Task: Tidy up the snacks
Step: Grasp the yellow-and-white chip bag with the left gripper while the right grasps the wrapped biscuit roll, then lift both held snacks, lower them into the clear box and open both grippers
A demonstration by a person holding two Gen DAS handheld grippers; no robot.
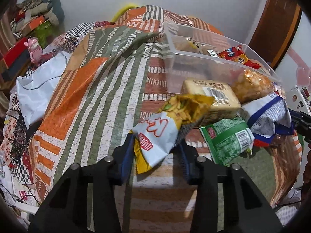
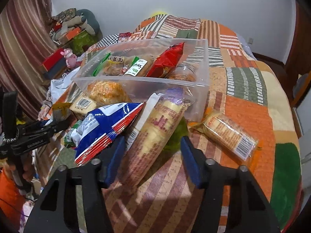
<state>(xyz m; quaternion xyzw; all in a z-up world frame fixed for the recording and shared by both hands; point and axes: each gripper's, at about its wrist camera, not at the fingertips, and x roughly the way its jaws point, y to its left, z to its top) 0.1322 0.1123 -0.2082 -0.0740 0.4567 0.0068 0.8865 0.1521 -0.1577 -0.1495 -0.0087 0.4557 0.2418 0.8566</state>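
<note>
My left gripper [image 1: 155,142] is shut on the lower end of a white and yellow snack bag [image 1: 159,136], which tilts up to the right. Behind it lie a beige biscuit pack [image 1: 213,99], a green packet [image 1: 227,141] and a blue and white bag [image 1: 268,116]. My right gripper [image 2: 152,138] stands open around a long cream pack with purple print [image 2: 153,136]; a gap shows by its right pad. A clear plastic bin [image 2: 136,78] behind it holds a red bag [image 2: 167,62] and other snacks.
All of this lies on a patchwork quilt [image 2: 243,112] covering a bed. A small wrapped pack [image 2: 231,134] rests to the right of my right gripper. A white plastic bag [image 1: 38,89] and boxes with a pink toy [image 1: 34,48] are at the left.
</note>
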